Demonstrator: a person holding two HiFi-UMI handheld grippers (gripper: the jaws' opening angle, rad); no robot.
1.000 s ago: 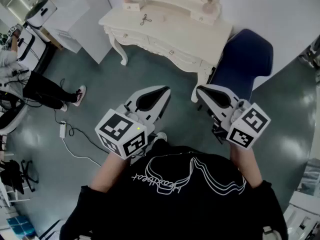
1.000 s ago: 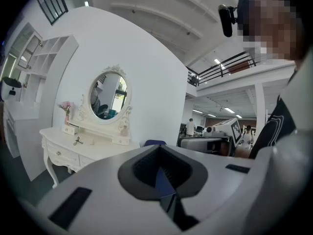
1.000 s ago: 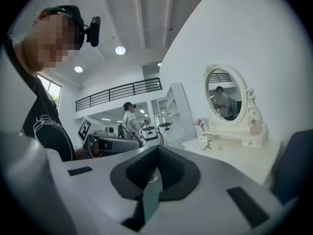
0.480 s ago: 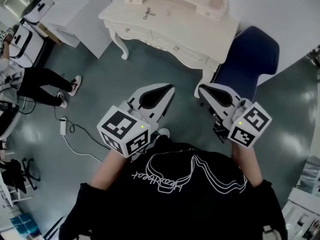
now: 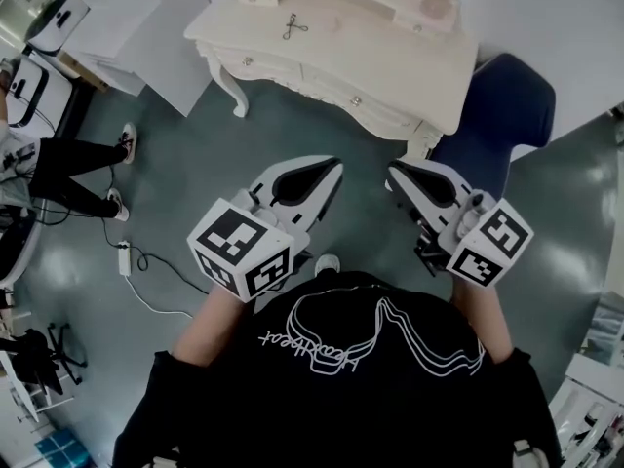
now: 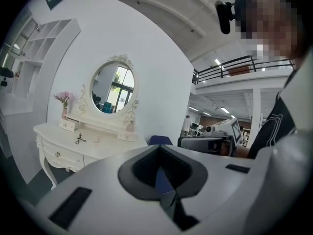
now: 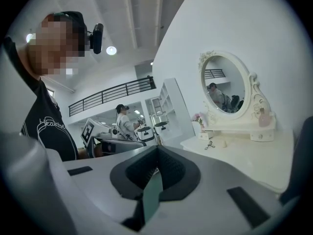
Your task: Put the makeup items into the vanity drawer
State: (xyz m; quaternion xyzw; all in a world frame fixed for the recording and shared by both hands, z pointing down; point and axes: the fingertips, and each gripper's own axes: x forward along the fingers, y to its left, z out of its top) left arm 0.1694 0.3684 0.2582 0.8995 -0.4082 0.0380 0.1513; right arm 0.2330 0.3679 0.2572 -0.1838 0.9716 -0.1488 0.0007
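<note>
vanity table [image 5: 375, 55] ahead, small tool [image 5: 291, 27] on its top, chair [image 5: 507, 105] at its right

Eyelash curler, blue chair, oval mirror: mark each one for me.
eyelash curler [image 5: 290, 27], head view, middle of the tool.
blue chair [image 5: 507, 105], head view, middle of its blue upholstery.
oval mirror [image 6: 112, 88], left gripper view, centre of the glass.

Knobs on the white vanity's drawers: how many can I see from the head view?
2. One knob is at the vanity's left end, near the curved leg; the other knob is farther right, toward the blue chair. More may be hidden.
</note>
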